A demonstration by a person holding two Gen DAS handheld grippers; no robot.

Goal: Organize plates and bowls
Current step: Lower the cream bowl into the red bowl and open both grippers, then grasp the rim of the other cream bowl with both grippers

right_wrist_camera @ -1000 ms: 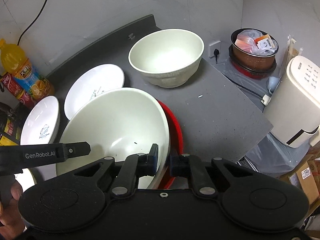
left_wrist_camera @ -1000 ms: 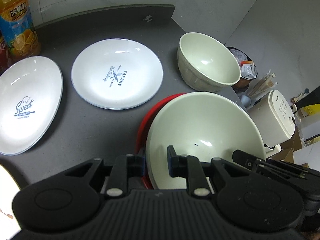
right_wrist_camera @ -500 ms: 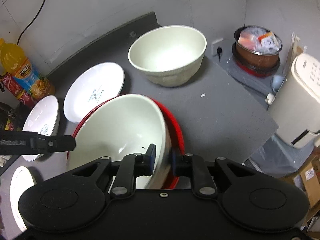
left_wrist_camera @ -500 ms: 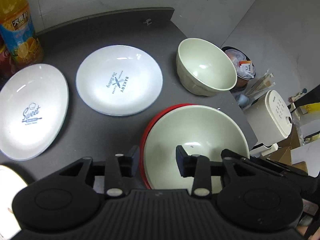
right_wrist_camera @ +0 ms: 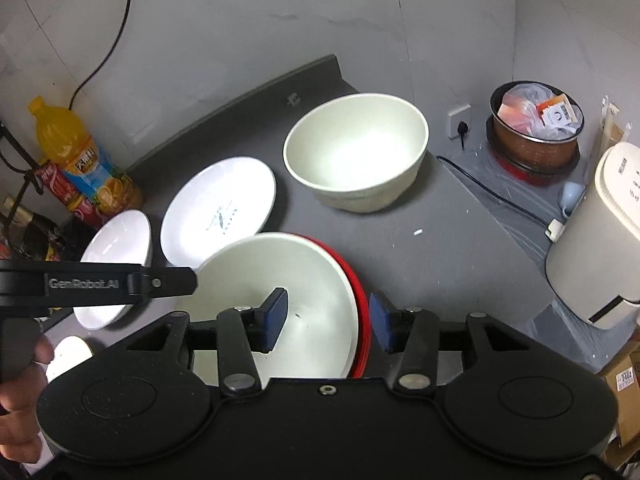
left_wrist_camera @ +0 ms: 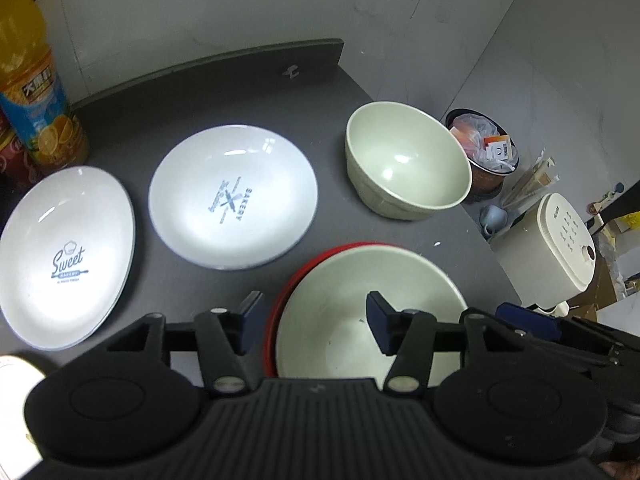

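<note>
— Two grippers, both over the same wide, shallow cream bowl [left_wrist_camera: 372, 320], nested in a red plate [left_wrist_camera: 298, 292] on the dark grey countertop [left_wrist_camera: 140, 120]. Seen that too?

— Seen. Left gripper [left_wrist_camera: 314, 322] straddling the bowl's near-left rim, jaws opening: left pad [left_wrist_camera: 250, 320] outside bowl and plate, right pad [left_wrist_camera: 378, 326] inside over the bowl's hollow, neither pressing. Nothing gripped.

— Same for the right gripper [right_wrist_camera: 328, 320]: jaws opening, left pad [right_wrist_camera: 274, 316] inside the bowl, right pad [right_wrist_camera: 380, 322] just outside the red rim, clear of both.

— And ahead of the fingers?

— Beyond the left fingertips, a round white plate printed "BAKERY" [left_wrist_camera: 234, 196], lying flat. Further left, an oval white plate printed "Sweet" [left_wrist_camera: 64, 260], just beside the first. Ahead and right of the fingers, a deep cream bowl [left_wrist_camera: 408, 160], upright, apart from the nested pair.

— Past the plates at far left, an orange juice bottle with a blue label [left_wrist_camera: 36, 92], standing at the counter's back edge.

— Right of the fingers, off the counter: a cream rice cooker [right_wrist_camera: 600, 248] and a brown pot stuffed with bags and packets [right_wrist_camera: 536, 128].

— Noted a hand [right_wrist_camera: 18, 392] gripping the left tool's handle at the right view's lower-left edge.
</note>
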